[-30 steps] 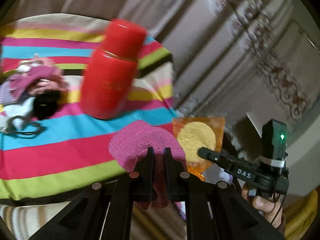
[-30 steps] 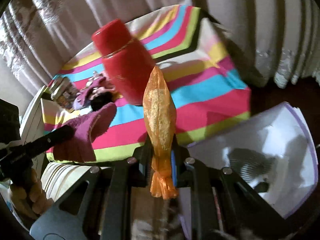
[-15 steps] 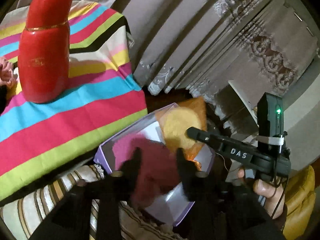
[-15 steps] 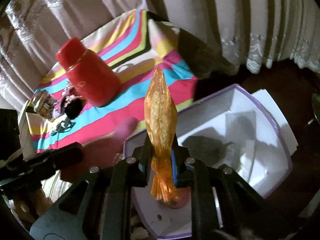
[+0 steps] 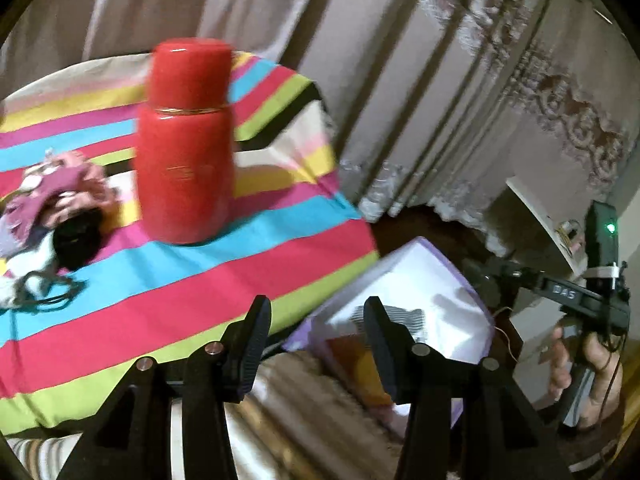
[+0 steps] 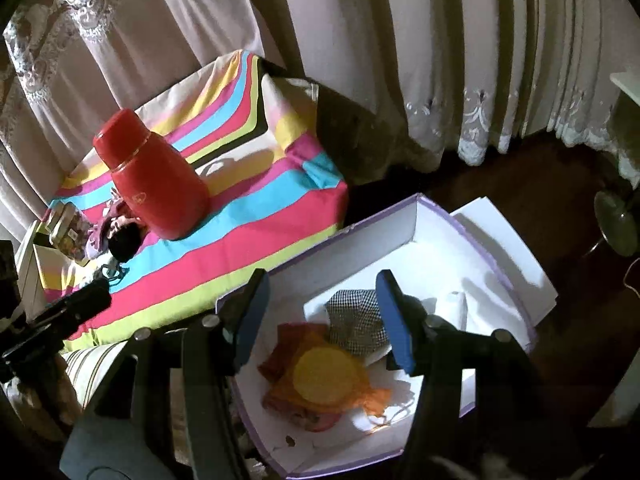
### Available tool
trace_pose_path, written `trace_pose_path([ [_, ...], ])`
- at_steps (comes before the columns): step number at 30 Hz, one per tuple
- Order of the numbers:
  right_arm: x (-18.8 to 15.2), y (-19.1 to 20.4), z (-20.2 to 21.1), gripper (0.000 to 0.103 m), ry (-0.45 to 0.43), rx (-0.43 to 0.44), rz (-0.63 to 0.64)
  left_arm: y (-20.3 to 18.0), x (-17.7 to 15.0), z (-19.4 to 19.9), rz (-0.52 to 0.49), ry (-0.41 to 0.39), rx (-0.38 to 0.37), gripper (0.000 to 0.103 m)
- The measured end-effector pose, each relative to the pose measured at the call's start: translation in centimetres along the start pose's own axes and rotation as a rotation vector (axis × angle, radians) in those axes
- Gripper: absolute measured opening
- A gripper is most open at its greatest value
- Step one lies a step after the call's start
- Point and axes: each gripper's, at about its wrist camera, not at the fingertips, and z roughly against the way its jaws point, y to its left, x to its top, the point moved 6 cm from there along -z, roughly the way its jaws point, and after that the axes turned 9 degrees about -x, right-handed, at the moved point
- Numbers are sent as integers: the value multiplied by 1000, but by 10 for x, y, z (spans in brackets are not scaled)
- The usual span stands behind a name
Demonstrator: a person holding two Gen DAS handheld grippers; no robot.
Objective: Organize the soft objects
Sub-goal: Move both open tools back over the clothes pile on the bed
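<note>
A red flask (image 6: pixel 154 178) stands upright on the striped cloth (image 6: pixel 256 240), with pale lace-trimmed curtains (image 6: pixel 440 60) hanging behind.

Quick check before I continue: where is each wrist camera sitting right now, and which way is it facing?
Left wrist: on the left gripper, facing down across the striped cloth at the red flask; a hand with the right gripper shows at right.
Right wrist: on the right gripper, above the white box, looking down onto the orange pouch and checked fabric inside it.
Shared: flask, cloth, box. Both grippers empty, jaws opening.

Red flask (image 5: pixel 185 140) on striped cloth (image 5: pixel 168 276), left gripper (image 5: pixel 318 338) opening, empty
</note>
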Motion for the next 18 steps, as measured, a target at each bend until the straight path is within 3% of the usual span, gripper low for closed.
trace_pose_path([
  [9, 6, 35, 6, 59, -24, 63, 57, 96, -13, 60, 135, -66, 120, 50],
  [18, -5, 103, -15, 59, 27, 131, 172, 207, -39, 135, 396, -138, 269, 50],
])
